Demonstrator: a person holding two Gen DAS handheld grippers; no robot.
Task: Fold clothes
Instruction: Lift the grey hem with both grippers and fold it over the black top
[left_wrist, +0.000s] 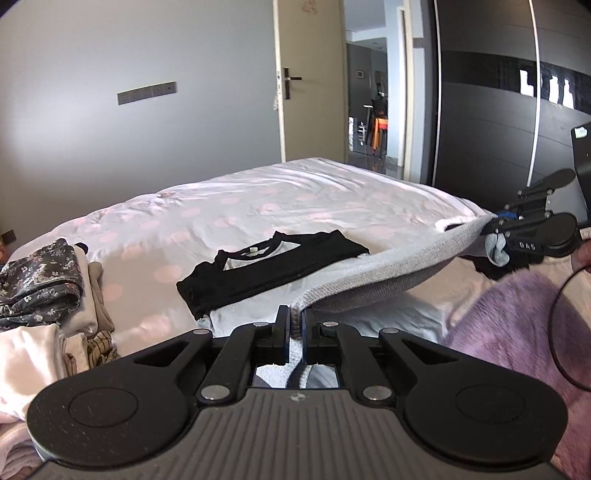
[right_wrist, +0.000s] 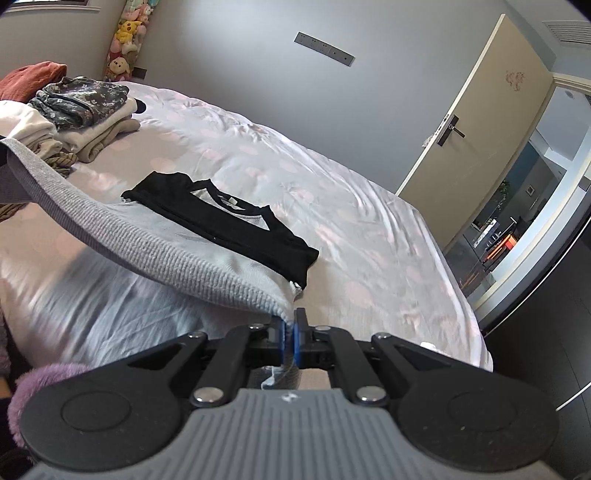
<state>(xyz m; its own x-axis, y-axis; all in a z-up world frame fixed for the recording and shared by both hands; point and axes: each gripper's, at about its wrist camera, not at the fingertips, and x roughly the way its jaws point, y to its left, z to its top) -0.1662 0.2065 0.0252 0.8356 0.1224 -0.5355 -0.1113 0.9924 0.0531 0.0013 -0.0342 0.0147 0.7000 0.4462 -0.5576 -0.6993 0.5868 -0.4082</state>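
1. The grey sweatshirt (right_wrist: 155, 236) lies on the bed (right_wrist: 332, 192) with its black sleeves folded across the chest near the collar; its ribbed hem (left_wrist: 369, 273) is lifted off the cover and stretched taut between the two grippers
2. The left gripper (left_wrist: 294, 325) has its fingers clenched on one hem corner; the right gripper (right_wrist: 290, 332) has its fingers clenched on the other, with only a thin bit of cloth and a loose thread showing between them
3. Risk, as I judge it: the right grip looks shallow, so a harder pull along the hem could slip that corner free and drop the fold crooked
4. Risk: carrying the hem forward unevenly would skew the fold, and dragging the body could rumple the folded black sleeves (left_wrist: 273, 266)
5. Risk: the black cable (left_wrist: 557, 314) by the purple fuzzy cloth (left_wrist: 517, 332) loops close to the right side and could snag
6. Edges: the pile of folded clothes (right_wrist: 81, 110) stands well apart on the left; the bed's right edge drops off near the dark wardrobe (left_wrist: 487, 129)
7. Room: the cover beyond the collar is open toward the wall, leaving space to lay the hem over
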